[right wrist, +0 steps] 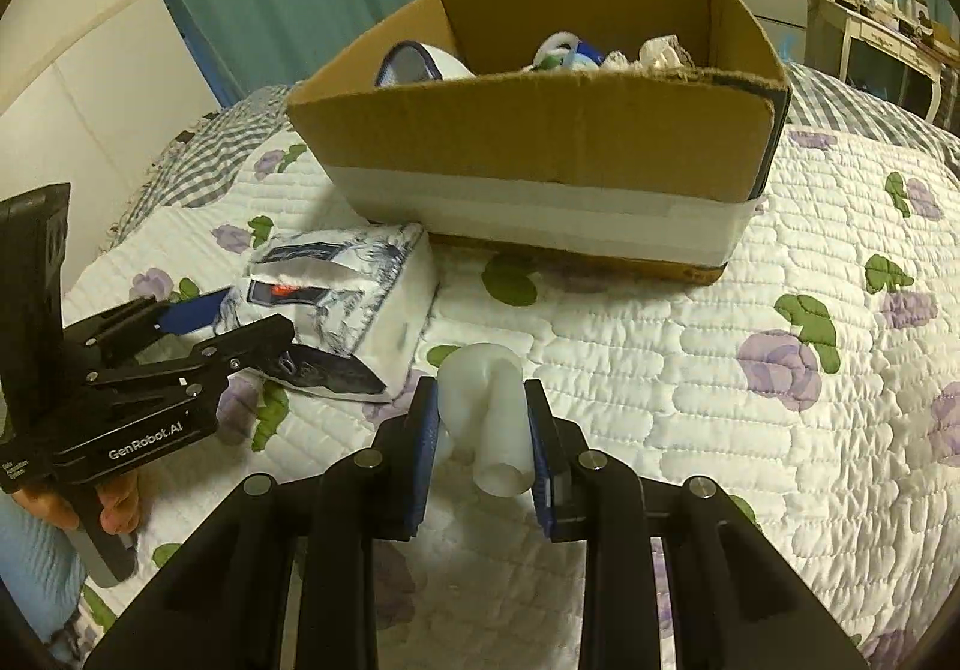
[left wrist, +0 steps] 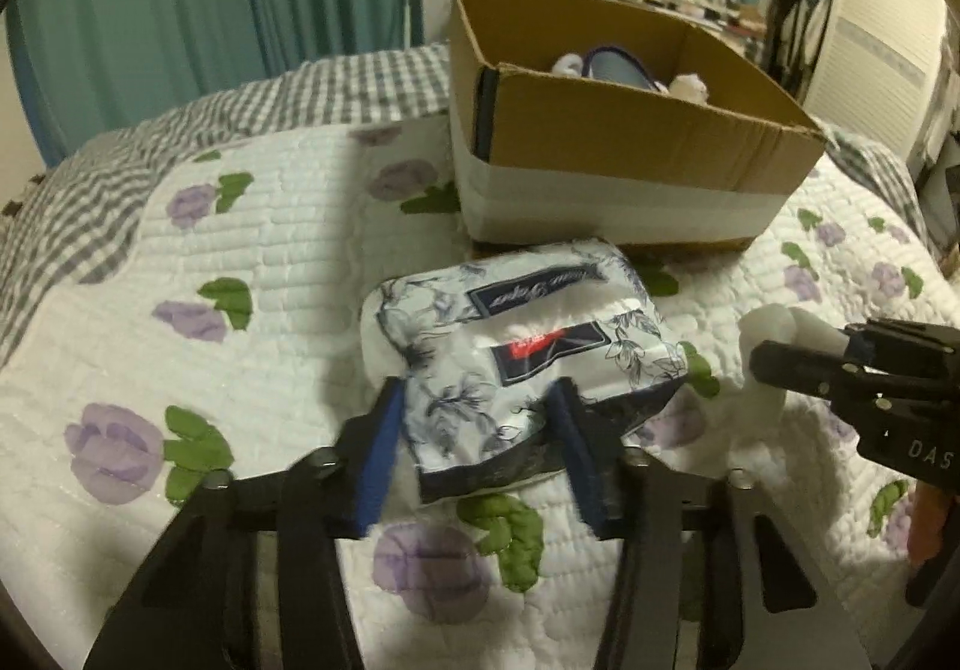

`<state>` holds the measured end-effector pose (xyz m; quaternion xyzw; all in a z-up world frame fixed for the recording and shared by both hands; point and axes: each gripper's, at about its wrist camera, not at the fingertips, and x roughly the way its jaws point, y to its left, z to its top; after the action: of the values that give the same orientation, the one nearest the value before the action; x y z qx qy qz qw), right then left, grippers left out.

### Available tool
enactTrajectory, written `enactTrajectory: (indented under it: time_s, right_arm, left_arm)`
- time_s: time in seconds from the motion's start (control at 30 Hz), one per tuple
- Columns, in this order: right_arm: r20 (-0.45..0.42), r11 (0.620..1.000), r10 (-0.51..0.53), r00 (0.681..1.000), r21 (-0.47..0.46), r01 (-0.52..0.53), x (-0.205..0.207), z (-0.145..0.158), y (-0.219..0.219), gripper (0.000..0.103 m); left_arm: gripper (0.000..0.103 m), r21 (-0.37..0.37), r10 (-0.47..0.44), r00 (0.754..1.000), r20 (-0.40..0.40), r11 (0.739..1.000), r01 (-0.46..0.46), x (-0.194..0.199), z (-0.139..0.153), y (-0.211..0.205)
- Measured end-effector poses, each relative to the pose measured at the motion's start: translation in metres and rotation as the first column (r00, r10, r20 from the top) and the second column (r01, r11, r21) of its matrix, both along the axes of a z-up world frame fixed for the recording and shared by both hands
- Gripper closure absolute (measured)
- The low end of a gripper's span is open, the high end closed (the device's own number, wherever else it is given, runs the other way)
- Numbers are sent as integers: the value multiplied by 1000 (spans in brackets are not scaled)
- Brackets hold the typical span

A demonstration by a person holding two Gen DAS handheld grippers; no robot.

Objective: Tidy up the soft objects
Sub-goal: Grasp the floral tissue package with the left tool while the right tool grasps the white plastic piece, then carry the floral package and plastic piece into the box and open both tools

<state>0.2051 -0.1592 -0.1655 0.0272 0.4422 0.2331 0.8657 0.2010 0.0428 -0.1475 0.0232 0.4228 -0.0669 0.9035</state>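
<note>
Both tongs grip: left (left wrist: 474,448) tissue pack (left wrist: 516,334), right (right wrist: 480,442) white toy (right wrist: 489,400).

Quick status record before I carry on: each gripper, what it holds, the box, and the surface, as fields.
left gripper: shut on tissue pack, gripping its near end
right gripper: shut on white soft toy
tissue pack position: on the quilt, far end near the cardboard box; contact unclear
cardboard box: open, already holds several soft items
surface: floral quilt on a bed
</note>
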Motion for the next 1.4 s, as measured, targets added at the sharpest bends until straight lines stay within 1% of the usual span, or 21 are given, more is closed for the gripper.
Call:
enactTrajectory:
  time_s: [0.07, 0.1, 0.17, 0.37, 0.47, 0.57, 0.63, 0.67, 0.73, 0.93, 1.1, 1.2, 1.3, 1.4]
  right_arm:
    - [6, 1000, -3, 1000, 4, 3, -2, 3, -3, 76]
    - [9, 1000, -5, 1000, 5, 4, -3, 5, -4, 76]
    - [15, 1000, -9, 1000, 4, 9, -4, 8, -3, 76]
    - [67, 1000, -10, 998, -1, 10, -15, 33, -6, 76]
    - [99, 1000, -14, 995, 3, 14, -25, 48, -7, 76]
    - [124, 1000, -17, 992, 2, 16, -35, 62, -9, 76]
    - [140, 1000, -20, 990, 1, 20, -42, 71, -10, 76]
    - [148, 1000, -22, 989, 2, 22, -45, 75, -10, 76]
    - [170, 1000, -25, 985, 3, 25, -53, 86, -12, 76]
    - [230, 999, -36, 973, 8, 35, -67, 117, -20, 76]
    - [270, 999, -50, 962, 12, 49, -65, 142, -32, 76]
    - [293, 998, -61, 954, 12, 60, -58, 154, -41, 76]
    - [303, 997, -72, 950, 11, 72, -46, 160, -50, 76]
    - [298, 996, -81, 951, 2, 84, -29, 157, -59, 76]
  left_arm:
    - [70, 0, 1, 1000, 6, 1000, -1, -3, 3, 0]
    - [72, 7, 3, 1000, 12, 1000, -3, -5, 5, 0]
    - [77, 14, -2, 1000, 24, 1000, 1, -10, 10, -3]
    - [81, 47, 0, 998, 67, 999, -3, -24, 31, -9]
    - [82, 79, -18, 995, 95, 997, 11, -33, 42, -15]
    - [82, 80, -35, 993, 112, 996, 26, -42, 54, -19]
    - [83, 100, -46, 991, 125, 994, 34, -48, 61, -24]
    - [83, 125, -53, 989, 138, 992, 36, -52, 67, -28]
    - [83, 149, -65, 986, 155, 988, 41, -56, 76, -33]
    - [84, 192, -113, 970, 217, 979, 71, -61, 116, -50]
    - [84, 192, -138, 950, 281, 978, 86, -50, 161, -67]
    - [84, 203, -150, 938, 312, 975, 89, -34, 182, -81]
    - [84, 206, -165, 930, 329, 973, 100, -9, 193, -94]
    - [84, 189, -172, 927, 334, 975, 113, 20, 196, -104]
